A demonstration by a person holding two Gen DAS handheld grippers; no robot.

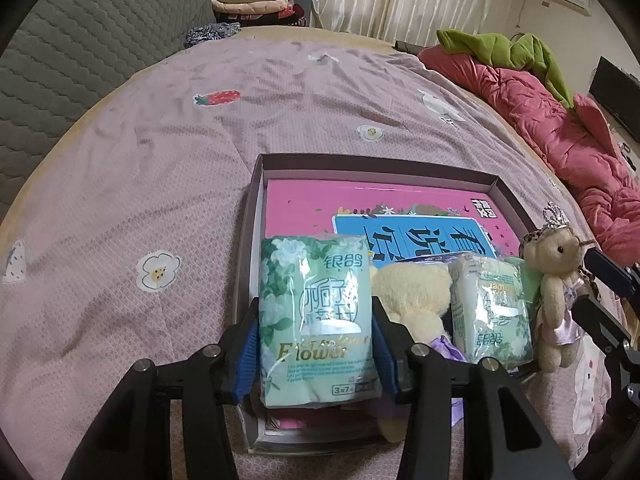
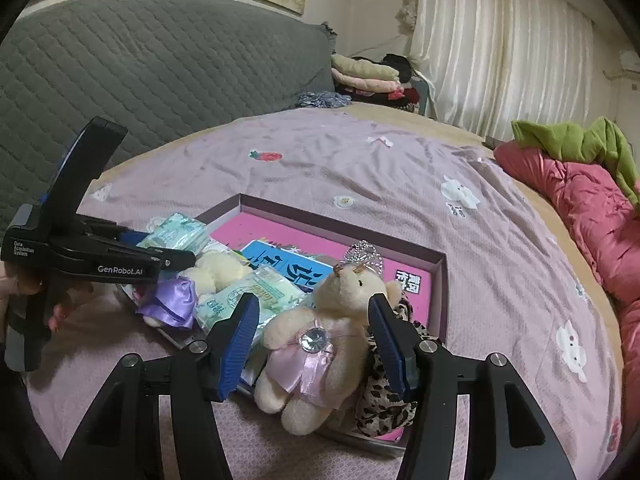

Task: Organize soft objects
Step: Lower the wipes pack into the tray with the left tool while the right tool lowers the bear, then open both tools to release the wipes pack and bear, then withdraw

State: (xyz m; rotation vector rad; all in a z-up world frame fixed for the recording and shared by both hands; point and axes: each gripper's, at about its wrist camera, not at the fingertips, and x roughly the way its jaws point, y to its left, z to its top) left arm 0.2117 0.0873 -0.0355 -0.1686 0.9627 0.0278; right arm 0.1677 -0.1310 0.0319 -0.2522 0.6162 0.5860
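My left gripper [image 1: 316,336] is shut on a green tissue pack [image 1: 316,320], held upright over the near left corner of a shallow box [image 1: 380,166] with a pink bottom. In the box lie a cream plush toy [image 1: 412,292] and a second tissue pack [image 1: 492,304]. A small teddy bear [image 2: 320,344] with a tiara and pink dress leans on the box's near rim. My right gripper [image 2: 312,340] is open around the bear, and its pads stand clear of it. The right wrist view also shows the left gripper [image 2: 168,246] with its pack [image 2: 176,232].
The box sits on a lilac bedspread [image 1: 160,160]. A leopard-print cloth [image 2: 384,400] lies beside the bear, and a purple ribbon [image 2: 172,300] lies by the cream plush. A pink quilt [image 2: 580,208] with green cloth lies at the right. A grey quilted headboard [image 2: 160,60] stands at the back.
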